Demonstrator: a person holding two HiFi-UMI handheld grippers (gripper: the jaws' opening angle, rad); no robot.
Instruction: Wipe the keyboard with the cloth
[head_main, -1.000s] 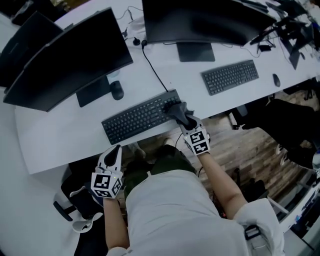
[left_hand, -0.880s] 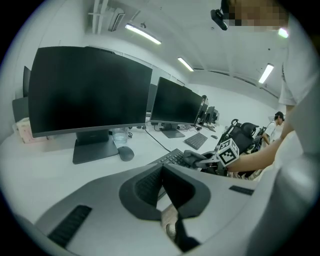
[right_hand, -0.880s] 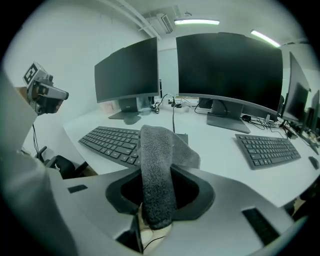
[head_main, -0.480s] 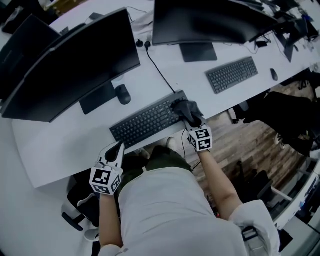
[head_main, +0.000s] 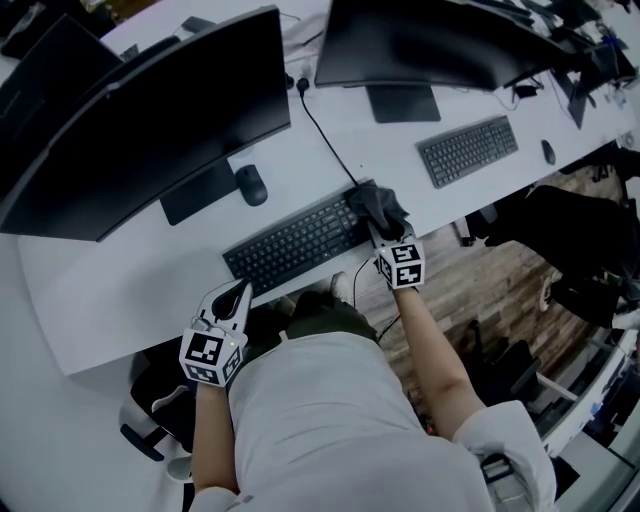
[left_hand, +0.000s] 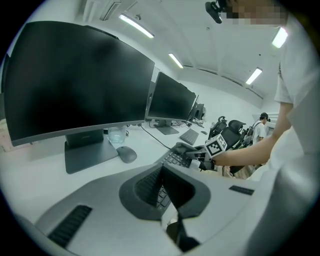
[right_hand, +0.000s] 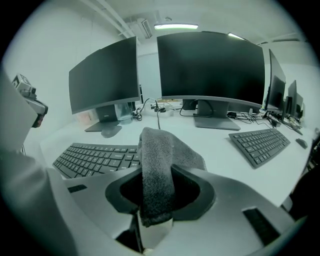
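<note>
A black keyboard (head_main: 295, 243) lies near the front edge of the white desk (head_main: 120, 290). My right gripper (head_main: 386, 232) is shut on a dark grey cloth (head_main: 377, 206), which rests at the keyboard's right end. In the right gripper view the cloth (right_hand: 157, 172) stands up between the jaws, with the keyboard (right_hand: 95, 157) to its left. My left gripper (head_main: 232, 298) hovers at the desk's front edge, left of the keyboard, with its jaws shut and nothing in them. The left gripper view shows the keyboard (left_hand: 175, 159) beyond the jaws and my right gripper (left_hand: 196, 153) on it.
Two large dark monitors (head_main: 150, 110) (head_main: 420, 40) stand behind the keyboard, with a black mouse (head_main: 251, 184) and a cable (head_main: 322, 135) between them. A second keyboard (head_main: 467, 149) and mouse (head_main: 548, 151) lie to the right. Dark chairs (head_main: 570, 230) stand on the wooden floor at right.
My right gripper has carried the cloth a little further away along the keyboard's right end. The left gripper has stayed at the desk's front edge.
</note>
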